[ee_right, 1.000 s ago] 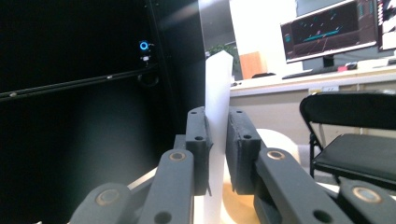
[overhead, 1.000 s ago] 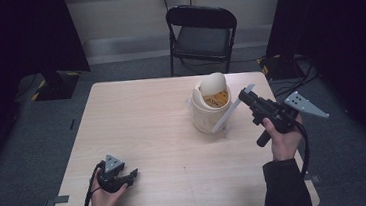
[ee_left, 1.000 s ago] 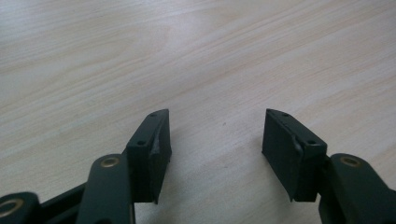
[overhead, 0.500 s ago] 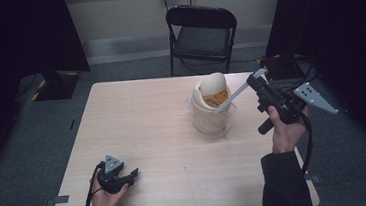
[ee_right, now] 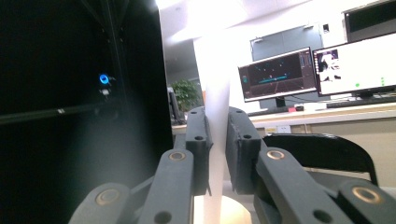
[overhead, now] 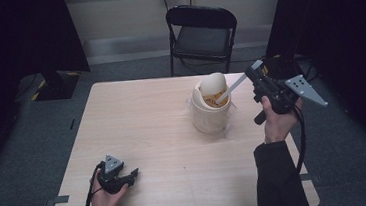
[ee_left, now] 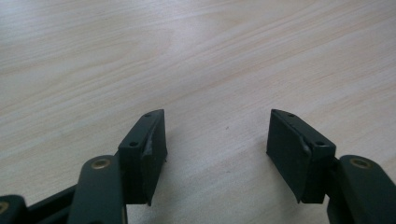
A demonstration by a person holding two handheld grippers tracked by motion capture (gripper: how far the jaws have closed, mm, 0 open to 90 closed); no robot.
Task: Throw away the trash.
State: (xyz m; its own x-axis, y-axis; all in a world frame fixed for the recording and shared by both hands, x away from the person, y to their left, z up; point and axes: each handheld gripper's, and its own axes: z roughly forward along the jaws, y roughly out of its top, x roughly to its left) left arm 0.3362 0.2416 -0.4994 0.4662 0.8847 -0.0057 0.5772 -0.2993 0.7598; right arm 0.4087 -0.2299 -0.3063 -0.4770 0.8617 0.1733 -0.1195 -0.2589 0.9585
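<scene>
The right gripper [overhead: 258, 74] has its jaws shut tight on a white spoon [overhead: 231, 88] that dips into the tub [overhead: 211, 114]. The left gripper [overhead: 133, 174] rests on the tabletop [overhead: 142, 116], jaws partly open and holding nothing.

The white spoon [overhead: 230, 89] I'm holding is a flat, pale plastic one with a long straight handle. Its handle end sits pinched in my right tongs [overhead: 254, 69], and it slants down to the left so its bowl end dips into the tub [overhead: 212, 116]. Seen along the tongs, the handle [ee_right: 217, 116] stands as a white strip between the two pads.

The tub is a cream-white round container standing upright on the counter [overhead: 137, 122], toward the far right corner. It holds yellow-orange food [overhead: 211, 99], and its oval lid [overhead: 213, 84] tilts up at the far rim.
</scene>
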